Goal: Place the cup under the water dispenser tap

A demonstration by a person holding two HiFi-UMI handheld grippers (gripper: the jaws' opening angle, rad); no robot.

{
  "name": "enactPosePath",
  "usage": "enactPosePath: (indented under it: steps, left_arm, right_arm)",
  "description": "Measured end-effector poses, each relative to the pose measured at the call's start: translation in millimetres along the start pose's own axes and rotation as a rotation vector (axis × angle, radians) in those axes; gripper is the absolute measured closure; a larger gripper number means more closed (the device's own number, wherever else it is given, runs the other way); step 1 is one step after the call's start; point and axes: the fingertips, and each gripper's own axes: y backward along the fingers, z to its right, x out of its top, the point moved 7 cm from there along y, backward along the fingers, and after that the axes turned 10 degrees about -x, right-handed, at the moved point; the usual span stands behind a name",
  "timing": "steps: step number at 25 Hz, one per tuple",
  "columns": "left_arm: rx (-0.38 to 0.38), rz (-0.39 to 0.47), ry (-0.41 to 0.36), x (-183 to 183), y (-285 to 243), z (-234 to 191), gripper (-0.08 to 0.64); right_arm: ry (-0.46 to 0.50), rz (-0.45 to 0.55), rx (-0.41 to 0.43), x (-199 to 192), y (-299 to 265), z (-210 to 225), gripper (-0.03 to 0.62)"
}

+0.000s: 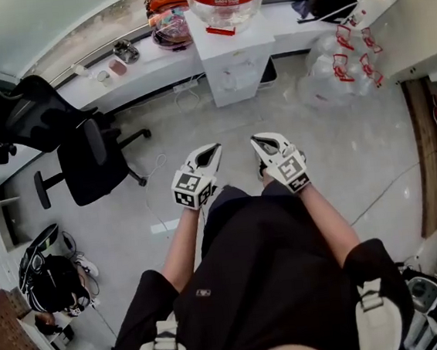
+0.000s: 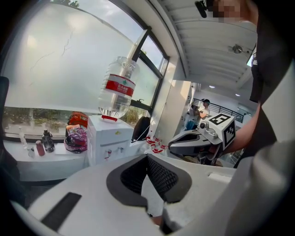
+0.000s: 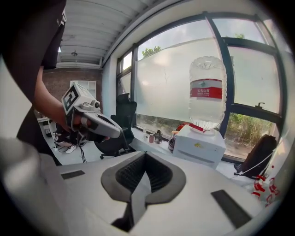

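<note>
White water dispenser (image 1: 234, 64) well ahead | left tongs (image 1: 212, 152) closed, empty | right tongs (image 1: 260, 142) closed, empty

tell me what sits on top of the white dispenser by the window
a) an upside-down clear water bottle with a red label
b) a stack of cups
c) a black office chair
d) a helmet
a: the clear water bottle stands neck-down on the white dispenser, and its red label shows plainly in the right gripper view.
</note>
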Motion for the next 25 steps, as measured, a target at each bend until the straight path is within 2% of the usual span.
enactPosePath:
  steps: [6,14,23,25]
  left_arm:
    - [-0.028,0.000,-0.021,-6.5,34.7,12.1,0.561]
    - [-0.082,-0.028,-0.054,-33.0,61.0,30.2,0.561]
    - [-0.085,-0.010,-0.047,-39.3,82.4,34.6,0.561]
    - [-0.093,-0.011,-0.047,-37.9,80.3,32.5,0.561]
  right_arm:
    - [-0.031,0.011,-0.073,-0.2,20.9,-34.0,0.597]
    - [-0.079,0.021,-0.156,-5.7,46.1,-71.7,0.597]
    - [-0.100,-0.008,-0.165,-8.1,50.5,-93.4,0.597]
    - [-0.087,0.018,-0.166,-3.4,48.0,-92.5,0.597]
